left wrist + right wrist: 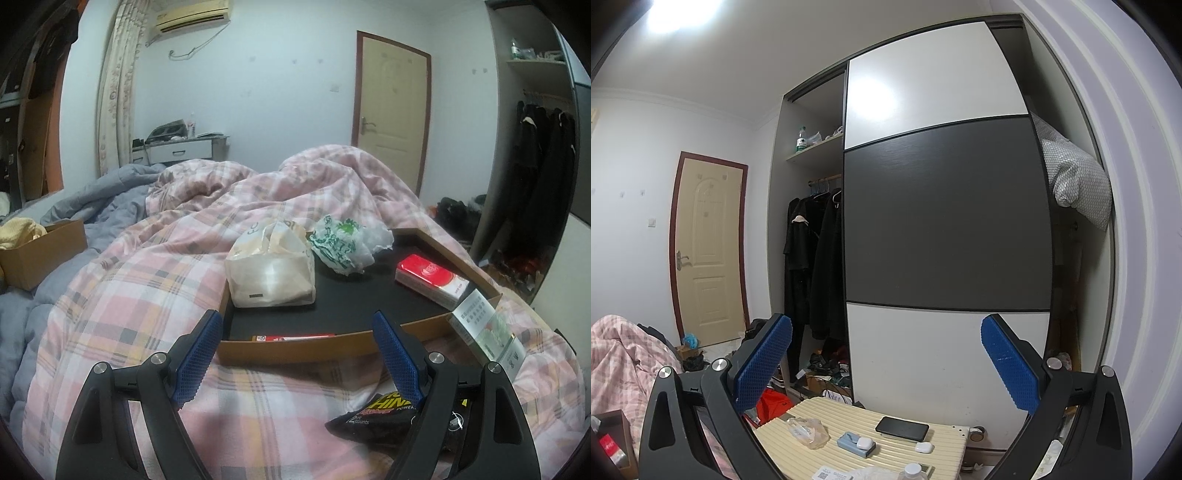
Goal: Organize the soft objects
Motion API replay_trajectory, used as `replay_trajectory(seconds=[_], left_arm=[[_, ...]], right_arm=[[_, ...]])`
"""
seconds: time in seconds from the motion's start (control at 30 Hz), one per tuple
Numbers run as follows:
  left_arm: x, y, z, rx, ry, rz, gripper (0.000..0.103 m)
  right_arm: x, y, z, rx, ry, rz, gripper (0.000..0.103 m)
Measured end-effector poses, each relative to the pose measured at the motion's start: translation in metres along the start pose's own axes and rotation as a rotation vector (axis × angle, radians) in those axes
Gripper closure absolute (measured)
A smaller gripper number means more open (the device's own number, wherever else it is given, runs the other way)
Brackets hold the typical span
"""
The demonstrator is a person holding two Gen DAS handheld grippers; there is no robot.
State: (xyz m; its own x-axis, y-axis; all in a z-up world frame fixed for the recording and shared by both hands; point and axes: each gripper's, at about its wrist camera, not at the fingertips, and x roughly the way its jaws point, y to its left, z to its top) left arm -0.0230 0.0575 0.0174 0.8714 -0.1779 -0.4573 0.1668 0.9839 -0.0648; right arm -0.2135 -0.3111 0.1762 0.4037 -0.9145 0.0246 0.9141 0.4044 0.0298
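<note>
Hovering, left gripper (295, 354): blue pads spread wide apart, nothing between them, poised just short of the near rim of the tray (325, 343).
Landmark: tray, wooden rim with a black floor, resting on the pink plaid quilt (147, 273).
Cream bag (271, 267): soft, crumpled, inside the tray at its left wall, overhanging the rim slightly.
Green-printed bag (341, 245): thin plastic, inside the tray at its far edge, just beside the cream bag.
Red box (430, 280): inside the tray, right side.
White-green carton (487, 332): propped outside the tray's right corner.
Black snack packet (380, 421): on the quilt, nearer than the tray, partly hidden by the right finger.
Right gripper (886, 365): pads wide apart, holding nothing, facing the wardrobe door (945, 214); a cream suitcase (871, 439) lies below it; tray not clearly shown in this view.
</note>
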Motion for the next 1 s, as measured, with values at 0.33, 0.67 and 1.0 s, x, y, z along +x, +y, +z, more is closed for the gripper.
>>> replay_trajectory(seconds=[0.33, 0.67, 1.0], left_arm=[[0.0, -0.001, 0.0, 0.001, 0.001, 0.001, 0.022], [-0.001, -0.001, 0.0, 0.001, 0.003, 0.001, 0.022], [0.003, -0.001, -0.001, -0.009, 0.02, -0.01, 0.022]], right_arm=[[-0.002, 0.004, -0.001, -0.006, -0.003, 0.007, 0.001], [-0.006, 0.016, -0.003, -0.013, -0.012, 0.081, 0.001], [-0.002, 0.11, -0.04, -0.066, 0.125, 0.567, 0.001]])
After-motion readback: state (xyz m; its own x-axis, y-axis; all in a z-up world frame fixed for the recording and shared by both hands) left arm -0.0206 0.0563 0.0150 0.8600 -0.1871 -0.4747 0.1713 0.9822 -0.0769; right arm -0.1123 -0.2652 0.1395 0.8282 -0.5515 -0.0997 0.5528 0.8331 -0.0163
